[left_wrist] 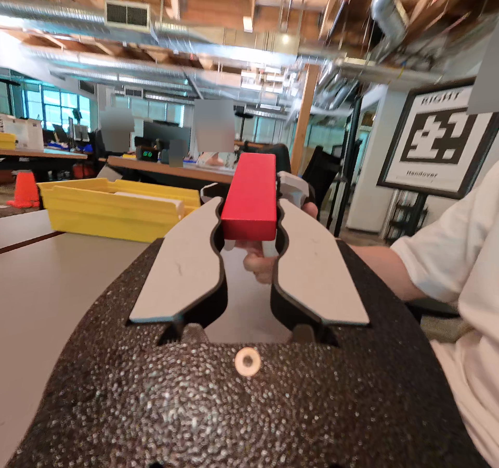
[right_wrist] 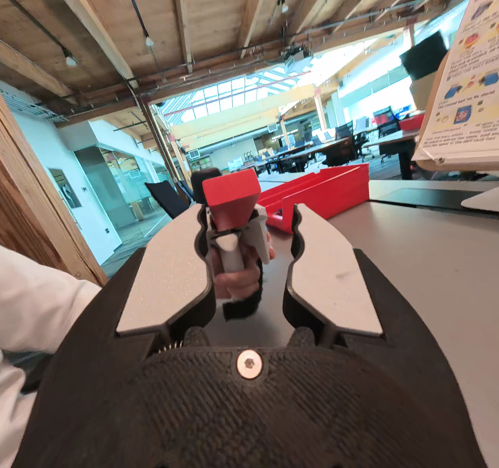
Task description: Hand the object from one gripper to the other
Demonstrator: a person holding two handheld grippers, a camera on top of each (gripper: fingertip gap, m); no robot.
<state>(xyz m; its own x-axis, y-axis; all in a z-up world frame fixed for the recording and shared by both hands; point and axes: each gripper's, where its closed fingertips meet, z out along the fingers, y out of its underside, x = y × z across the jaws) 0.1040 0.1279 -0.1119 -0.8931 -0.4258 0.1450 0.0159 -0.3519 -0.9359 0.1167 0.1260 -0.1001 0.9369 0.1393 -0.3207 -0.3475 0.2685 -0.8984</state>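
A red rectangular block (left_wrist: 249, 198) is held in the air above the table. My left gripper (left_wrist: 249, 208) is shut on its near end, with a pad pressed on each side, and the block points away from me. In the right wrist view the block (right_wrist: 229, 198) is end-on, held by the left gripper's white fingers (right_wrist: 260, 232) with a hand below. My right gripper (right_wrist: 248, 209) is open, its jaws wide apart. The block's free end sits at its fingertips, nearer the left finger. Whether it touches is unclear.
A yellow bin (left_wrist: 113, 206) and an orange cone (left_wrist: 24, 189) stand at the left of the grey table (left_wrist: 54, 279). A red bin (right_wrist: 324, 195) lies ahead on the right. A framed marker board (left_wrist: 437, 141) and a propped paper sheet (right_wrist: 464, 76) stand nearby. Less than 4 cm separates the two grippers' tips.
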